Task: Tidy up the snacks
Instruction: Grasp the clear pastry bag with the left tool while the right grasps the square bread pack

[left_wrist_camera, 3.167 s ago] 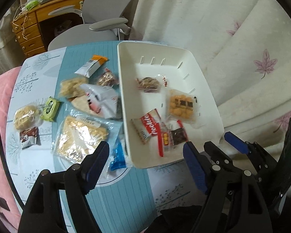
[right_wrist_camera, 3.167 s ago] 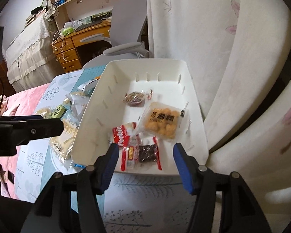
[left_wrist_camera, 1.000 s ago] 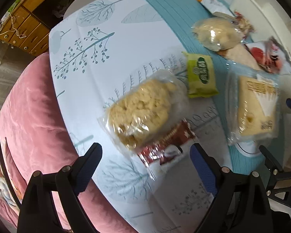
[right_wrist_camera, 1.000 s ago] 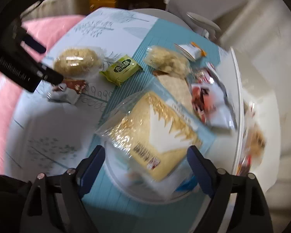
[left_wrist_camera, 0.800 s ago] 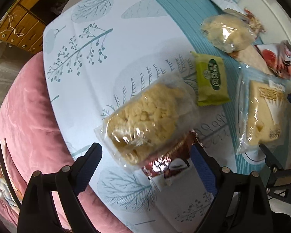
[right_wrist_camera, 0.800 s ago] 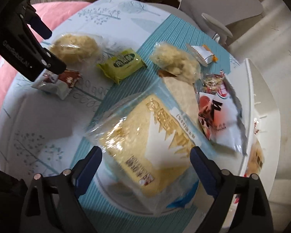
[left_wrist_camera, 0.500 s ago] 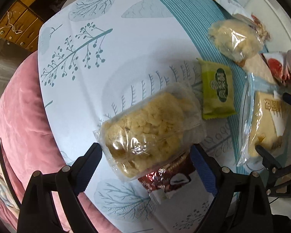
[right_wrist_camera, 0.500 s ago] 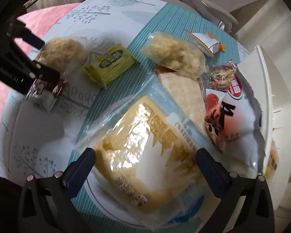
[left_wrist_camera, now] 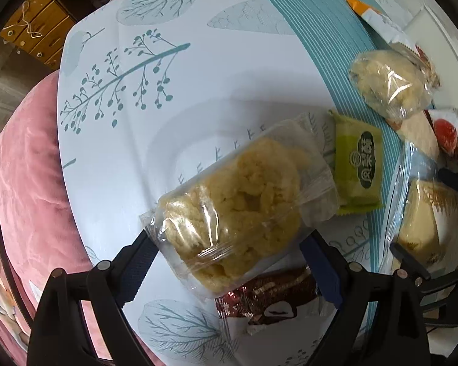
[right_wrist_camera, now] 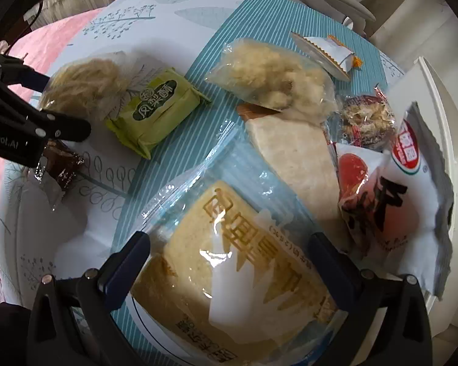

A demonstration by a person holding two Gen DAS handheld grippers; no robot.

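My left gripper [left_wrist_camera: 229, 262] is open with its jaws on either side of a clear-wrapped yellow crumbly cake [left_wrist_camera: 235, 210] on the table; it also shows in the right wrist view [right_wrist_camera: 85, 88]. A brown chocolate packet [left_wrist_camera: 274, 299] lies just below it. My right gripper [right_wrist_camera: 229, 262] is open around a large clear bag of yellow sliced cake [right_wrist_camera: 241, 274]. A green pastry packet [right_wrist_camera: 155, 106] lies between the two. The white tray [right_wrist_camera: 442, 116] stands at the right edge.
Further back lie another crumbly cake bag [right_wrist_camera: 274, 73], a white-orange sachet [right_wrist_camera: 323, 52], a pale wedge [right_wrist_camera: 296, 155], a nut cluster packet [right_wrist_camera: 366, 119] and a red-white bag [right_wrist_camera: 397, 189]. A pink cushion [left_wrist_camera: 24, 167] borders the table's left edge.
Both grippers moved from the tray to the snacks on the left and came down close. The left one now straddles the crumbly cake, the right one the big cake bag.
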